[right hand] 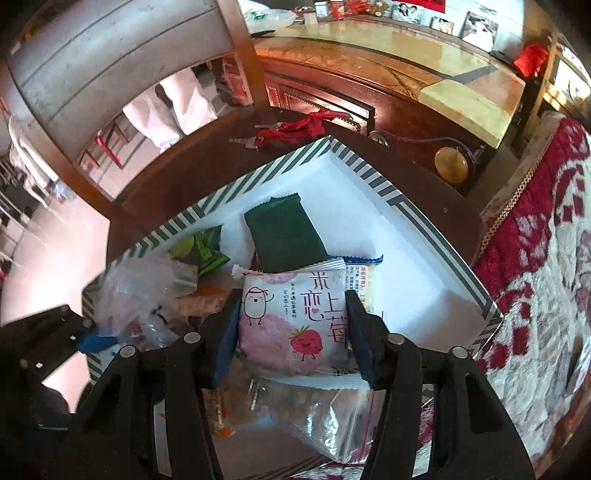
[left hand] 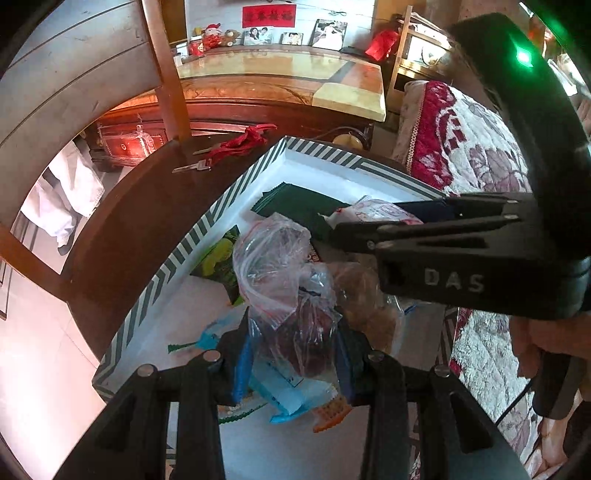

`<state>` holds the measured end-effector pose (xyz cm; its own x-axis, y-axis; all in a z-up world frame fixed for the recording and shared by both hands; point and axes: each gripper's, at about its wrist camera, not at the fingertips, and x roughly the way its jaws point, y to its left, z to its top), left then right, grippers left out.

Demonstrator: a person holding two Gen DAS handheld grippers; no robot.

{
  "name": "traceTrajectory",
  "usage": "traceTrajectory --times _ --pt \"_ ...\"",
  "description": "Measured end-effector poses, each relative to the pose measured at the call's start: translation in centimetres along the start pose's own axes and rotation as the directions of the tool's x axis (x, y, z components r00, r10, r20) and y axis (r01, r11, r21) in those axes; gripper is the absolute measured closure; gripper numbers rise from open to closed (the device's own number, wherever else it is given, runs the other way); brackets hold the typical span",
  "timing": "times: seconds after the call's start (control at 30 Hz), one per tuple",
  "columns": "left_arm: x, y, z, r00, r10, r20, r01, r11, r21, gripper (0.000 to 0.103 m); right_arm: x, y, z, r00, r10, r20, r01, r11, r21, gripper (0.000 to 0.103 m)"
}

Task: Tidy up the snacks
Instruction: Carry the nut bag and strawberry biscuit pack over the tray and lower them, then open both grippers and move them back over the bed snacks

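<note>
The left gripper (left hand: pixel 293 350) was clamped on a clear plastic bag (left hand: pixel 284 280) holding dark red snacks, its blue pads pressed against the bag's sides over the tray. The right gripper (right hand: pixel 291 332) had its jaws on either side of a pink strawberry snack packet (right hand: pixel 291 321); the pads lay right at the packet's edges, and whether they pressed on it could not be told. That packet lay inside the tray, over a dark green packet (right hand: pixel 284 232) and a blue-edged one (right hand: pixel 360 271). A lime-printed green packet (right hand: pixel 201 249) lay toward the tray's left side. The white tray (right hand: pixel 373 206), rimmed with green-and-white stripes, sat on a dark wooden table (right hand: pixel 184 181). Keys on a red cord (right hand: pixel 291 129) lay on the table beyond the tray. A red and white blanket (right hand: pixel 535 258) covered the seat to the right. Behind stood a marble-topped sideboard (right hand: pixel 424 70) bearing framed photographs (right hand: pixel 478 29).
</note>
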<state>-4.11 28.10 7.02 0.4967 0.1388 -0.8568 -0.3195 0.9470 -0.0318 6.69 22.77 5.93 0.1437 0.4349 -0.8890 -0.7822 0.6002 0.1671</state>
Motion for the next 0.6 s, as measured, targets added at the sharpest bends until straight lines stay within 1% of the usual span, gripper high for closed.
traceTrajectory --times 0.07,0.1,0.13,0.2,0.27,0.33,0.43,0.5,0.6 --pt "0.0 0.1 0.0 1.0 0.015 -0.001 -0.015 1.0 -0.004 0.055 -0.4 -0.3 -0.3 1.0 0.009 0.003 -0.009 1.0 0.013 0.045" --pt "0.0 0.1 0.0 1.0 0.022 -0.001 -0.022 1.0 -0.006 0.049 -0.7 -0.4 -0.4 1.0 0.007 0.008 -0.008 1.0 0.019 0.043" --pt "-0.1 0.1 -0.1 1.0 0.027 0.003 -0.027 1.0 -0.01 0.044 -1.1 -0.5 -0.6 1.0 0.013 0.022 -0.014 0.999 0.029 0.043" --pt "-0.3 0.2 -0.2 1.0 0.03 0.007 -0.03 0.999 -0.016 0.039 -1.7 -0.6 -0.9 0.999 0.038 0.038 -0.04 0.998 0.045 0.043" --pt "-0.6 0.2 -0.3 0.999 0.043 0.009 -0.042 0.999 -0.016 0.038 -1.9 -0.6 -1.1 0.998 0.051 0.042 -0.053 0.997 0.053 0.042" --pt "-0.9 0.3 -0.5 0.998 0.059 0.01 -0.059 0.998 -0.019 0.033 -2.4 -0.5 -1.4 0.999 0.038 0.037 -0.039 0.998 0.049 0.042" --pt "-1.5 0.2 -0.6 0.998 0.067 0.02 -0.067 0.997 -0.024 0.029 -3.8 -0.6 -2.3 0.997 0.045 0.065 -0.048 0.997 0.056 0.042" --pt "-2.1 -0.2 -0.6 0.996 0.078 0.04 -0.077 0.997 -0.022 0.026 -5.1 -0.8 -3.3 0.995 0.041 0.086 -0.046 0.997 0.058 0.042" --pt "-2.8 -1.0 -0.5 0.995 0.076 0.057 -0.075 0.997 -0.016 0.026 -7.0 -1.1 -4.9 0.993 0.021 0.118 -0.028 0.998 0.05 0.042"
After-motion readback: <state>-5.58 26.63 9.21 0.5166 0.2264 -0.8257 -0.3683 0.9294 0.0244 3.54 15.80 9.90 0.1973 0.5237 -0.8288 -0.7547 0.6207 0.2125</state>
